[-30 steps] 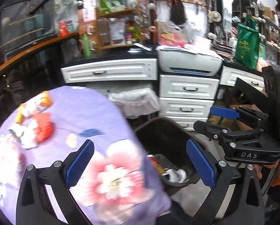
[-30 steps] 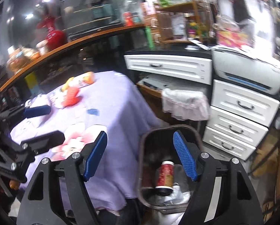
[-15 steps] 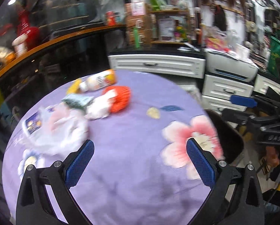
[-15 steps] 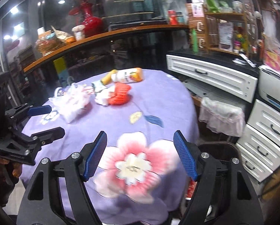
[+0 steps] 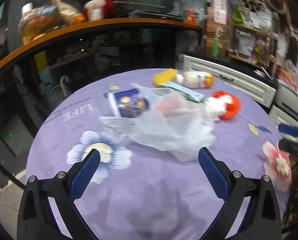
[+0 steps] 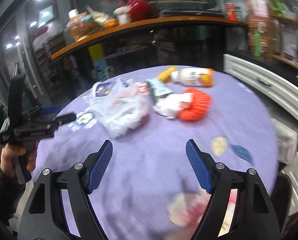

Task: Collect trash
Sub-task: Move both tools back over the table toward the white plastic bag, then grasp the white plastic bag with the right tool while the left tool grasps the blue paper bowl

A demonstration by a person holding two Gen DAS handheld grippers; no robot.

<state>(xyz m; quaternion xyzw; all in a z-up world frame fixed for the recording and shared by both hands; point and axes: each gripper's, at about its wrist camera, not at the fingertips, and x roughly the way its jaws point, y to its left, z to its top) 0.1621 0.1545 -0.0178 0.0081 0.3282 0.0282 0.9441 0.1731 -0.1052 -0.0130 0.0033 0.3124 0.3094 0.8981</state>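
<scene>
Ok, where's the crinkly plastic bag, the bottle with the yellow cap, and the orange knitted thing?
plastic bag [image 5: 168, 124]: left wrist view, crumpled middle.
bottle [image 6: 194, 77]: right wrist view, label.
orange knitted thing [image 6: 196, 105]: right wrist view, orange ribbing.

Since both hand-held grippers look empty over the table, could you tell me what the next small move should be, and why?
Probably ease the left hand-held gripper forward and down onto the crumpled plastic bag. Its jaws are open and empty, and the bag lies just ahead of them on the purple tablecloth, the nearest piece of trash. The right hand-held gripper is also open but farther from it.
</scene>
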